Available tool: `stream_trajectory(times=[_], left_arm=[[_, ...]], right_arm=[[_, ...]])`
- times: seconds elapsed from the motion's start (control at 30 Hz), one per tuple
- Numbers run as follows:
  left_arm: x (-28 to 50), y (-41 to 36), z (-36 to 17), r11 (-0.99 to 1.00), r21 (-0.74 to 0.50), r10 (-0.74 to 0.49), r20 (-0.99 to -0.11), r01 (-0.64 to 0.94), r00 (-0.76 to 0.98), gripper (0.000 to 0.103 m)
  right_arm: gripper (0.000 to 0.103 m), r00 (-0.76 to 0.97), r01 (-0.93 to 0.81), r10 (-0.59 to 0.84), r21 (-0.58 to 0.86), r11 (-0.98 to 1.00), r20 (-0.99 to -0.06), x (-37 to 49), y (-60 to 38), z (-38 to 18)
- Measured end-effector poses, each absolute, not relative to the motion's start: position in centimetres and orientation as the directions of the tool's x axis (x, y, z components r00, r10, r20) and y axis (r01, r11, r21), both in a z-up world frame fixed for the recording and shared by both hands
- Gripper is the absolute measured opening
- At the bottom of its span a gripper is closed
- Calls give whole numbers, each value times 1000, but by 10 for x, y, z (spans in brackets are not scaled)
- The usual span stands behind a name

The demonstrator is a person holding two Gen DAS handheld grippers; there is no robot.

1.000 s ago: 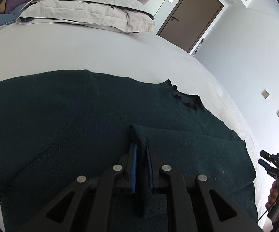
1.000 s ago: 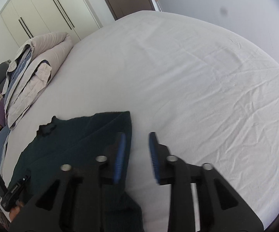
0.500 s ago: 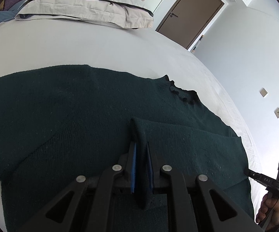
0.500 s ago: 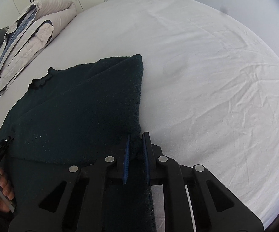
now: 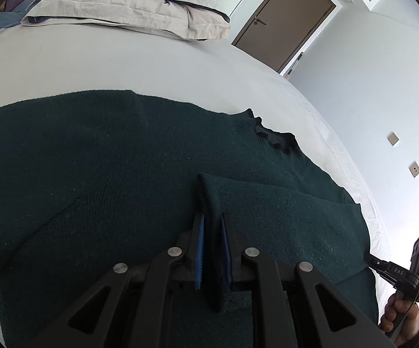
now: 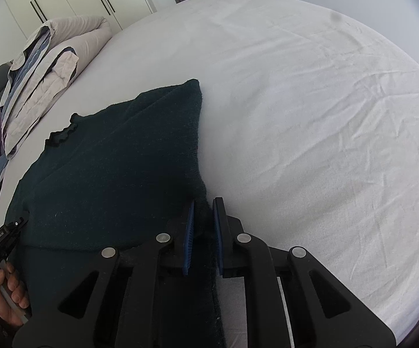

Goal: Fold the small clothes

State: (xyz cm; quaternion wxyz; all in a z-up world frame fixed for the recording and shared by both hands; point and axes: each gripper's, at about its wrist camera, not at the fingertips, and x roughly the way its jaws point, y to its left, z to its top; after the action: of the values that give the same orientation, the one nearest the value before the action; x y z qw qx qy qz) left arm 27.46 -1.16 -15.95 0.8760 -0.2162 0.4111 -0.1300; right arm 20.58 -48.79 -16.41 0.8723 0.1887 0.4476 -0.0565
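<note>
While the dark green sweater (image 5: pixel 128 174) lies spread on the white bed sheet (image 6: pixel 311 121), I have both tools clamped on it. My left gripper (image 5: pixel 211 226) is clenched on a raised ridge of knit, the end of a folded-over sleeve, which runs forward and to the right from between my jaws; the wide body of the garment stretches off to the left of those jaws, and the frilled collar (image 5: pixel 270 139) sits ahead and to the right. My right gripper (image 6: pixel 202 220) is pinched shut on the sweater's side edge, with the cloth fanning out ahead and to the left of its jaws and only bare sheet to their right. The garment's long axis runs ahead from my right jaws, so I judge the next fold carries this edge leftward over the body, with the right tool nearer to that work. The knit is thick, soft and fuzzy, likely to sag and stretch when lifted. Folded beige bedding (image 5: pixel 128 3) sits far ahead.
</note>
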Motion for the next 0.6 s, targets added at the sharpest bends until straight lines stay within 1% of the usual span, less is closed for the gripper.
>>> stream_trajectory(times=[0.03, 0.07, 0.17, 0.27, 0.3, 0.37, 0.43, 0.47, 0.53, 0.57, 0.6], left_arm=[[275, -11, -160, 870, -491, -411, -661, 51, 628, 14], [275, -10, -161, 866, -497, -415, -659, 52, 628, 14], [275, -9, -162, 860, -508, -423, -651, 53, 631, 14], [275, -9, -163, 857, -512, -426, -647, 53, 633, 15], [275, -9, -163, 857, -513, -426, -646, 53, 633, 15], [276, -9, -163, 855, -516, -428, -645, 52, 633, 15], [277, -7, -164, 845, -532, -440, -641, 49, 628, 15], [278, -5, -164, 837, -546, -452, -639, 47, 622, 16], [279, 1, -160, 811, -582, -488, -627, 51, 607, 22], [277, 6, -157, 806, -590, -493, -620, 52, 610, 33], [273, 11, -152, 812, -583, -475, -619, 40, 625, 47]], right_arm=[[17, 588, 286, 69, 287, 914, -806, 202, -488, -160], [18, 585, 306, 60, 289, 907, -809, 198, -487, -154], [18, 641, 315, 10, 275, 908, -767, 187, -478, -126], [18, 682, 234, 27, 253, 939, -731, 191, -455, -108], [18, 676, 213, 28, 232, 949, -737, 197, -446, -109], [19, 629, 201, 33, 203, 958, -777, 212, -435, -125], [25, 546, 206, 48, 190, 960, -836, 228, -433, -160], [25, 599, 189, 36, 185, 964, -800, 222, -431, -159], [25, 603, 187, 10, 153, 970, -797, 217, -423, -147], [26, 608, 191, 16, 166, 967, -794, 212, -420, -139], [26, 631, 187, 27, 186, 964, -775, 205, -418, -130]])
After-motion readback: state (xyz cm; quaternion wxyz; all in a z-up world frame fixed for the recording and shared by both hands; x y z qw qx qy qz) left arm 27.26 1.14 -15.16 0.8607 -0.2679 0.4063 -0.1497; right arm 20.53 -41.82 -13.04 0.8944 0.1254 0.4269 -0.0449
